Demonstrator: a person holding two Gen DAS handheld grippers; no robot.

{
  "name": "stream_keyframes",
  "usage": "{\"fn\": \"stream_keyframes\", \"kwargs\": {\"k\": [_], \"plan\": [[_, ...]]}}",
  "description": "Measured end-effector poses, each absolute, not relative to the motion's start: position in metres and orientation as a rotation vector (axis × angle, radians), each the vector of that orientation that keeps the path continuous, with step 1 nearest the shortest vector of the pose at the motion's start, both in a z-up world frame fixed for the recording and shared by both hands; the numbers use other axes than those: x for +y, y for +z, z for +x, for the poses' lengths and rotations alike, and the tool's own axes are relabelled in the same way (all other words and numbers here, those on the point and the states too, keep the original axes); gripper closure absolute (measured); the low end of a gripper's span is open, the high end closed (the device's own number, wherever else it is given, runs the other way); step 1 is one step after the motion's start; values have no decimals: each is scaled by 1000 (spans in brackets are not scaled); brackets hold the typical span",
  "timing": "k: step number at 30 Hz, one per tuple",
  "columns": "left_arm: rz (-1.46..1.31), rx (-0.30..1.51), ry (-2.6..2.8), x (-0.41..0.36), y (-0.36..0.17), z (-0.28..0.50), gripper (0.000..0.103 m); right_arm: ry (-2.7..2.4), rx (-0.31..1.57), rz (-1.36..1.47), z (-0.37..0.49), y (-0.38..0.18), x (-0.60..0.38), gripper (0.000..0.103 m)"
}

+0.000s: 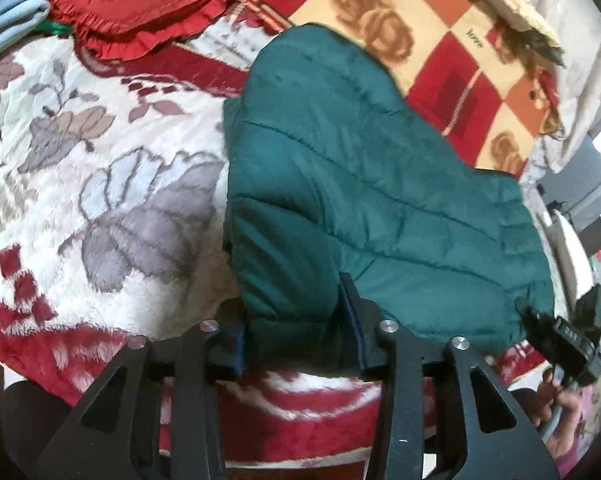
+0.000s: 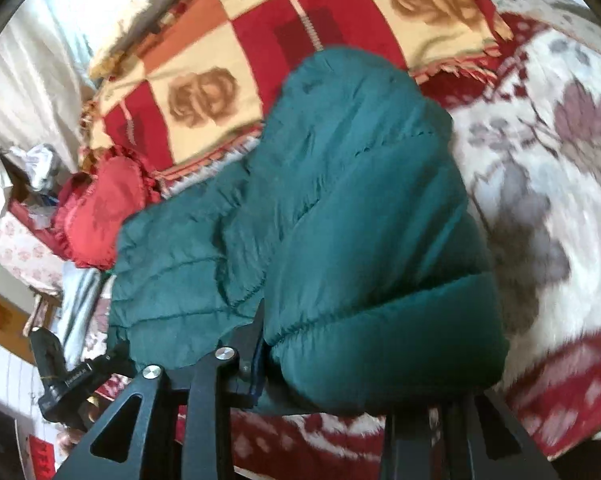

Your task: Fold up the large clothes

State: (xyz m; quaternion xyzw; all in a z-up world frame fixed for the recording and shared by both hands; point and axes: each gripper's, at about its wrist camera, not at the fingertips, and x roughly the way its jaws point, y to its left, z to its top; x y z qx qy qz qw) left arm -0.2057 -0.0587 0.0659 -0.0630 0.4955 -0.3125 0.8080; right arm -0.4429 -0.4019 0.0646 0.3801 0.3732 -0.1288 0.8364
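Observation:
A dark green quilted puffer jacket (image 1: 360, 184) lies on a bed, its near hem raised. My left gripper (image 1: 296, 320) is shut on a thick fold of that hem, one finger on each side. In the right wrist view the same jacket (image 2: 340, 208) bulges over my right gripper (image 2: 332, 360), which is shut on its near edge; only the left finger (image 2: 256, 344) shows, the other is hidden under the fabric. The right gripper also shows at the left wrist view's right edge (image 1: 572, 336), and the left gripper at the right wrist view's lower left (image 2: 60, 372).
The bed is covered by a white and red floral blanket (image 1: 100, 184). A red frilled heart cushion (image 1: 140, 4) lies at the far side. A red, orange and cream checked blanket (image 1: 452, 40) lies behind the jacket. Room furniture shows past the bed's edge (image 1: 588, 200).

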Motion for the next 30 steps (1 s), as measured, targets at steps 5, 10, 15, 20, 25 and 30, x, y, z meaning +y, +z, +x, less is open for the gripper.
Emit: {"fn": "stream_keyframes", "kwargs": {"k": [5, 10, 15, 20, 25, 30], "plan": [[-128, 1057, -624, -55, 62, -206, 42, -319, 860, 778, -452, 58, -404, 34], [-55, 989, -574, -49, 81, -218, 40, -359, 864, 698, -475, 81, -398, 34], [-1, 920, -548, -51, 102, -239, 40, -380, 821, 591, -489, 109, -374, 33], [40, 860, -554, -63, 119, -265, 40, -372, 762, 449, -484, 138, -336, 32], [76, 809, -551, -74, 129, -288, 40, -388, 723, 317, -469, 158, -301, 21], [118, 755, -544, -79, 135, -305, 40, -387, 699, 302, -462, 163, -280, 21]]}}
